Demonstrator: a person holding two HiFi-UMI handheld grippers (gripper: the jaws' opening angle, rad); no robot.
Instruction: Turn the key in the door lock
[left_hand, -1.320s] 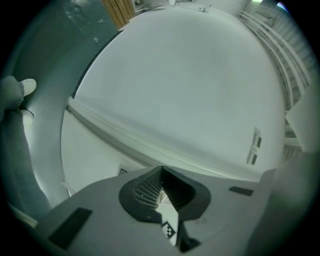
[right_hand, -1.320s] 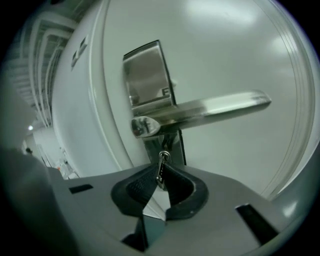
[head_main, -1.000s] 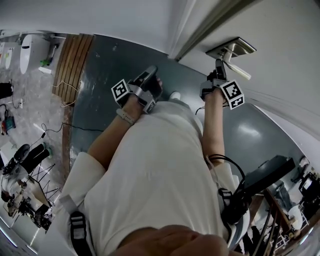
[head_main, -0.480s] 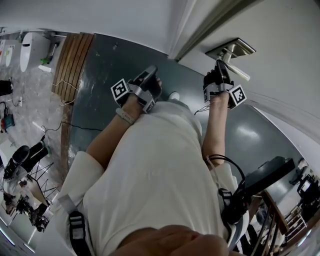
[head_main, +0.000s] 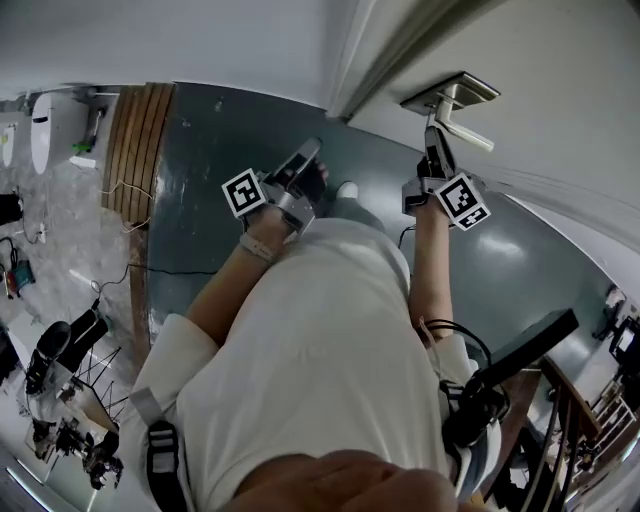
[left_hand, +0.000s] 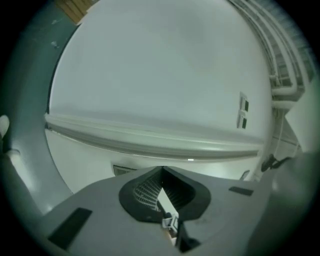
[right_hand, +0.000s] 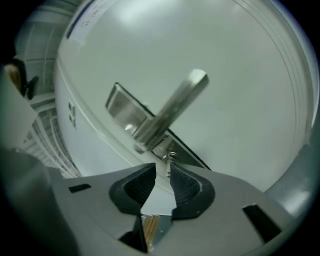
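One: right claw (right_hand: 162, 169) newly wider, empty.

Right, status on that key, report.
Left gripper shut, empty. Right gripper jaws just been opening, nothing between them. Key in lock plate, just beyond its tips. Handle above, path clear.
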